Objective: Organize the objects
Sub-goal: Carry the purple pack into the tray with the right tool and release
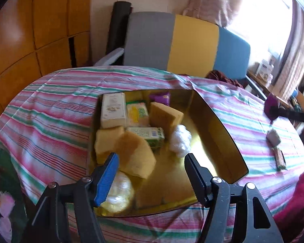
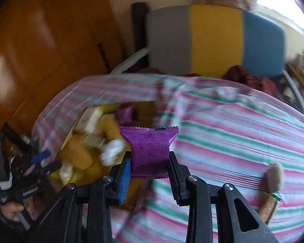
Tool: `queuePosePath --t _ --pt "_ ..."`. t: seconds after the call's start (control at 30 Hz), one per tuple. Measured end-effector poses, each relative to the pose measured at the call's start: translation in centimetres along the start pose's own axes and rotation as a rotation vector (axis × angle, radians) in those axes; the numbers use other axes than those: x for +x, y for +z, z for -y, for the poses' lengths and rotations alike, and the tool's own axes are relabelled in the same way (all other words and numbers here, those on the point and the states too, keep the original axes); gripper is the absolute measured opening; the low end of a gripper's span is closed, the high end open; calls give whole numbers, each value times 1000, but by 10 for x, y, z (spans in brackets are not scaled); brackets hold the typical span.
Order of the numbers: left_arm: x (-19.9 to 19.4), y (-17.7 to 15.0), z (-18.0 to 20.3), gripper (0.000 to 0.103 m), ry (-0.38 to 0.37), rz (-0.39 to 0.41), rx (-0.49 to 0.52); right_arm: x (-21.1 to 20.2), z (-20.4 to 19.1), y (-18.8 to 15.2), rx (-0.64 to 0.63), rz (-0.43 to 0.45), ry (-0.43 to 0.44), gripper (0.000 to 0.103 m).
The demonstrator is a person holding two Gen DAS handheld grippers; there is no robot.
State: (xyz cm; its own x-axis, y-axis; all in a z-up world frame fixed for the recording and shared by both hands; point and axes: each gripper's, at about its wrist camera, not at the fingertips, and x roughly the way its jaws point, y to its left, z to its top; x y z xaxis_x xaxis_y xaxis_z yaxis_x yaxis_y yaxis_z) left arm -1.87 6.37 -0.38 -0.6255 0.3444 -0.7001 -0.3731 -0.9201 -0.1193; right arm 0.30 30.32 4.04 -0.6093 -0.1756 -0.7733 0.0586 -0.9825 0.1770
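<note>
on a table draped in a pink, green and white striped cloth (image 1: 50, 109) sits a shallow gold tray (image 1: 218, 129), already holding a mix of things: a cream box (image 1: 113, 109) at its far left, a yellow and green packet (image 1: 136, 112) just beside that, a second green packet (image 1: 150, 135) lying nearer, tan sponges (image 1: 136, 156) propped against one another, a small purple pouch (image 1: 160, 97) at the far edge, and white cotton tufts (image 1: 180, 139) towards the middle.

the left gripper (image 1: 152, 177) hangs over the near edge of the tray with its tongs spread wide apart and nothing between them.

the right gripper (image 2: 150, 170) is to the right of the tray, above the cloth, its tongs clamped on a purple sachet (image 2: 150, 151). the sachet stands upright in the grip, its long axis running away from the camera, one crimped zigzag end pointing far and the other near, with the centre seam facing up. the tongs press on its two long sides, pinching the middle so the far end flares out.

further right on the cloth lie a grey fuzzy lump (image 2: 274, 177) and a cork-like stick (image 2: 267, 208), near each other. the tray view from this side is blurred. a chair (image 1: 172, 44) in grey, yellow and blue panels stands beyond the table.
</note>
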Motion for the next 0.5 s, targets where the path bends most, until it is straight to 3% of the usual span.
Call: queuePosePath --t 0.23,0.5 --pt "-8 2 -45 68 75 27 -104 70 -72 -5 -169 -199 66 34" --pt "-2 -9 -63 68 82 -1 -145 124 -97 -22 -235 -354 60 34"
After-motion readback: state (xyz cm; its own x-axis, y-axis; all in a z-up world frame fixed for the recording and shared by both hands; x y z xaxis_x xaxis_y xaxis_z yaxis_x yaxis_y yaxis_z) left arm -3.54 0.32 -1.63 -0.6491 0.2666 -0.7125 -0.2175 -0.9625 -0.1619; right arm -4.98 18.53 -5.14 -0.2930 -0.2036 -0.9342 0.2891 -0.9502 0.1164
